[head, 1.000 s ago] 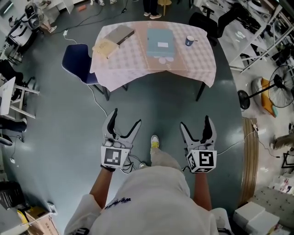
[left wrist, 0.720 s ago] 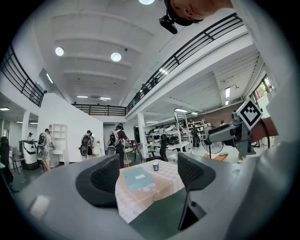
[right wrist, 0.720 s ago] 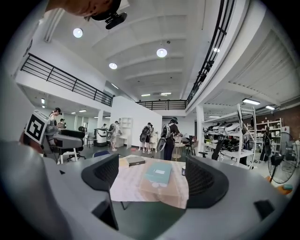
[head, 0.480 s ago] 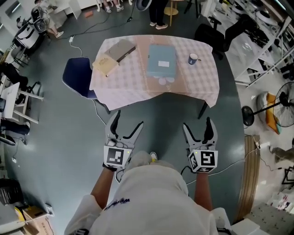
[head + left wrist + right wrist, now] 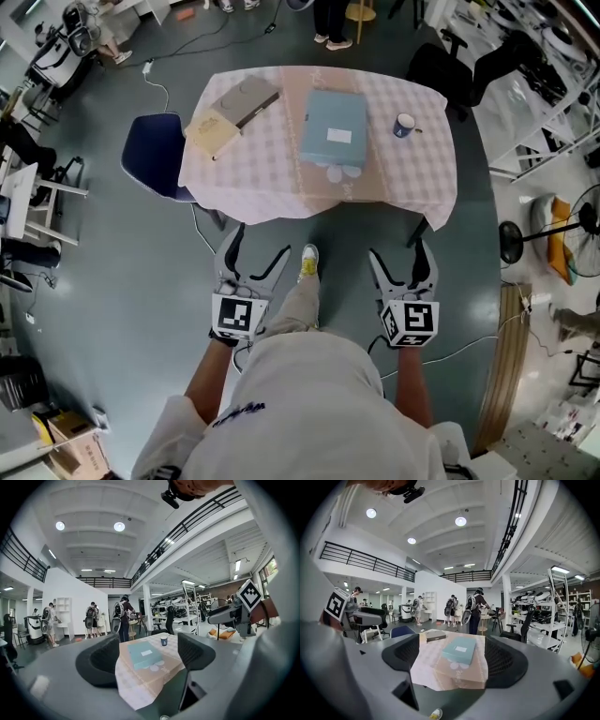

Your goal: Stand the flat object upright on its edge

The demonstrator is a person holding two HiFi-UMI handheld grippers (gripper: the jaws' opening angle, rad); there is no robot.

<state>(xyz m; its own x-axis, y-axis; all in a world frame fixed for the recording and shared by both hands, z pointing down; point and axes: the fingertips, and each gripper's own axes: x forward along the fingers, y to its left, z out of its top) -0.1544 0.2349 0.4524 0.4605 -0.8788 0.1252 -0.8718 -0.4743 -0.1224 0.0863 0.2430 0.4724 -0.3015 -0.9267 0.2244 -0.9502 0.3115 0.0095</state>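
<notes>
A flat pale blue box (image 5: 333, 127) with a white label lies flat in the middle of a table with a pink checked cloth (image 5: 412, 173). It also shows in the left gripper view, blue box (image 5: 144, 653), and in the right gripper view, blue box (image 5: 460, 649). My left gripper (image 5: 251, 249) and right gripper (image 5: 398, 251) hang over the floor short of the table's near edge. Both are open and hold nothing.
On the cloth lie a grey book (image 5: 246, 98) and a tan book (image 5: 212, 133) at the left, and a mug (image 5: 404, 125) at the right. A blue chair (image 5: 150, 155) stands left of the table. Shelves (image 5: 539, 84) and a fan (image 5: 525, 236) stand at the right. People (image 5: 476, 609) stand beyond the table.
The person has stepped toward the table; it sits lower and nearer in the head view, and one foot has swung forward. Both grippers stay open at the same height.
</notes>
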